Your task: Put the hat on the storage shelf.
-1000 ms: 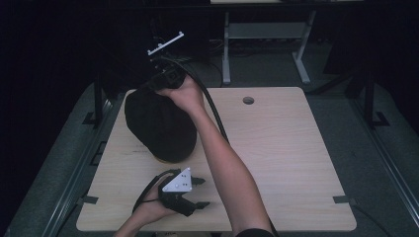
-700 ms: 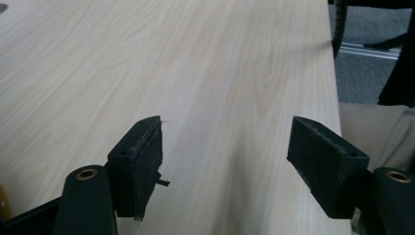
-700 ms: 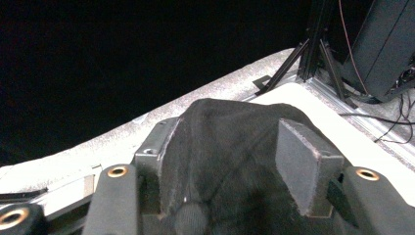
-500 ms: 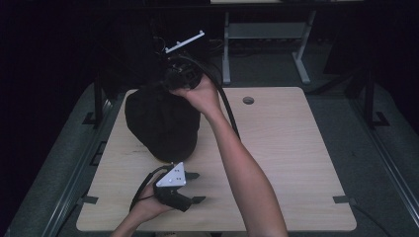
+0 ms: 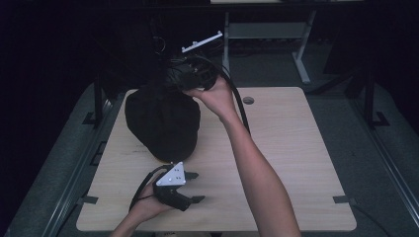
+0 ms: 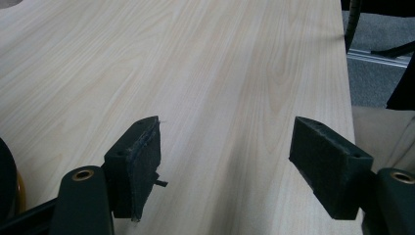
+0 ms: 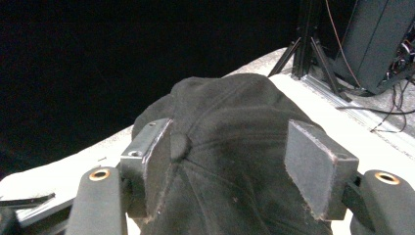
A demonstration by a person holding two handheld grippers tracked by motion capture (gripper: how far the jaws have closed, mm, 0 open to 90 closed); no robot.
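Note:
A black cap (image 5: 163,123) lies on the left half of the pale wooden table (image 5: 296,148). My right gripper (image 5: 178,79) hovers at the cap's far end, held from the right by a hand. In the right gripper view the right gripper (image 7: 230,129) is open, and its jaws have just been opening. The cap (image 7: 230,161) with its top button lies below and between them, and the pads do not press it. My left gripper (image 5: 197,186) rests near the front edge, just in front of the cap. Its jaws stand open over bare wood, with nothing inside the left gripper (image 6: 226,132).
A round cable hole (image 5: 248,100) sits at the table's back middle. Behind the table stands a desk frame with metal legs (image 5: 301,49). Dark floor and rails run along both sides. The right gripper's cable (image 5: 239,106) hangs over the forearm.
The right hand has moved to the right along the cap's far end, and its grey plate has risen and shifted right. The cap and the left gripper stay about where they were.

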